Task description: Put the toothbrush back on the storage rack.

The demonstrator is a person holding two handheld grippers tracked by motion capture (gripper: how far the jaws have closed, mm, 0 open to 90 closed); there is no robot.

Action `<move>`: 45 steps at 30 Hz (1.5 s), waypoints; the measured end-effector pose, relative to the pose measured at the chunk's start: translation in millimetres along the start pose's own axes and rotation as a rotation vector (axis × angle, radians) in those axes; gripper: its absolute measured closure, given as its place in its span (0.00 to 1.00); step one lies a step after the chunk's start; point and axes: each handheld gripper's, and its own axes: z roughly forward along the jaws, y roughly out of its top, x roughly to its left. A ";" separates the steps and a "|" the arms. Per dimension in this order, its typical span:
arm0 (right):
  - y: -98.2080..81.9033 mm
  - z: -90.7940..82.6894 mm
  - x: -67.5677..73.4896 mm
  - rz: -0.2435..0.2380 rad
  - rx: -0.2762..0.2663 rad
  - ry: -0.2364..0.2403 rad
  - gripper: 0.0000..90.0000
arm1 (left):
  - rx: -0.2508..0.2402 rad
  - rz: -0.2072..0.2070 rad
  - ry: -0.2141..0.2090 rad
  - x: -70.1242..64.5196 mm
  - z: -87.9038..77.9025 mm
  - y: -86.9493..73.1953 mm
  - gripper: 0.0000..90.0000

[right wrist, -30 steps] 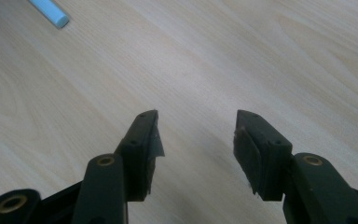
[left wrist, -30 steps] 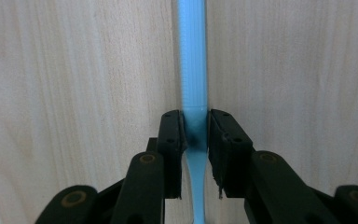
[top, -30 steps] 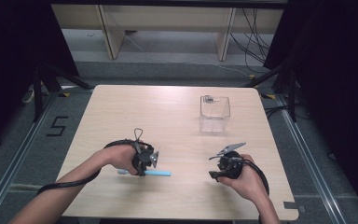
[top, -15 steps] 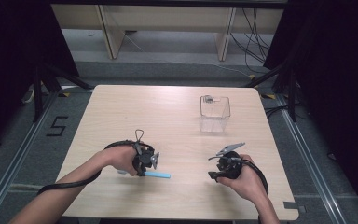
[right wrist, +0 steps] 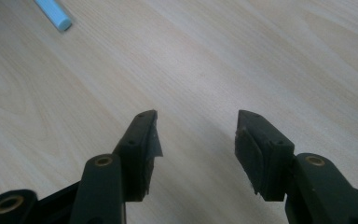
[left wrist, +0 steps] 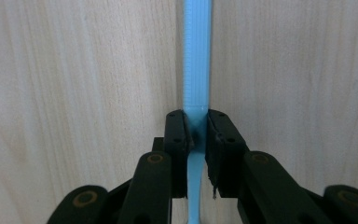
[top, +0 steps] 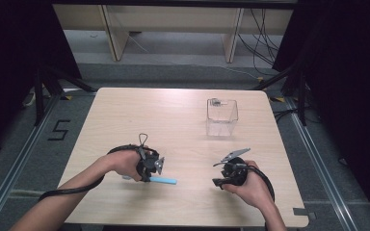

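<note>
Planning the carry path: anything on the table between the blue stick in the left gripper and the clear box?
Nothing: in the high view, bare wood runs from the blue stick, clamped in the left gripper, to the clear box. The right gripper sits off to the side.

The long thin plastic stick (left wrist: 196,84) in my left gripper (left wrist: 196,133) is pale sky blue, with fine ribbed lines across its broader part. Both my grippers are matt black, with small brass-coloured rivets at the joints; my right gripper (right wrist: 196,135) carries a grey plate on top. The square wooden table (top: 125,115) is light beige with soft straight grain. The small box-shaped container (top: 221,117) is clear and colourless.
</note>
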 end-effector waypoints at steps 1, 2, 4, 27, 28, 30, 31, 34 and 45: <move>0.0 0.0 0.0 0.000 0.000 0.000 0.55 | 0.000 0.000 0.000 0.0 0.0 0.0 0.87; -0.1 1.0 -1.1 -0.017 -0.008 0.007 0.55 | -0.007 0.001 0.001 -0.6 -0.4 0.0 0.87; -0.3 2.0 -1.0 -0.015 -0.008 0.005 0.55 | -0.022 0.002 -0.002 -1.5 -2.7 0.0 0.87; 11.1 19.6 20.3 -0.234 -0.054 0.110 0.52 | -0.107 -0.001 0.008 -11.0 -20.7 13.7 0.87; 11.8 19.9 20.5 -0.255 -0.051 0.118 0.52 | -0.107 -0.001 0.008 -11.0 -20.7 13.7 0.87; 12.4 20.9 22.1 -0.292 -0.058 0.130 0.52 | -0.106 0.000 0.004 -11.4 -21.6 15.6 0.87; 12.1 21.0 24.0 -0.291 -0.048 0.141 0.52 | -0.104 0.003 0.005 -11.3 -21.9 16.2 0.87; 13.5 22.4 24.0 -0.342 -0.061 0.141 0.52 | -0.103 0.001 0.007 -11.3 -21.9 17.1 0.87; 20.1 25.4 35.9 -0.459 -0.075 0.197 0.52 | -0.099 0.020 0.007 -13.1 -22.6 25.7 0.87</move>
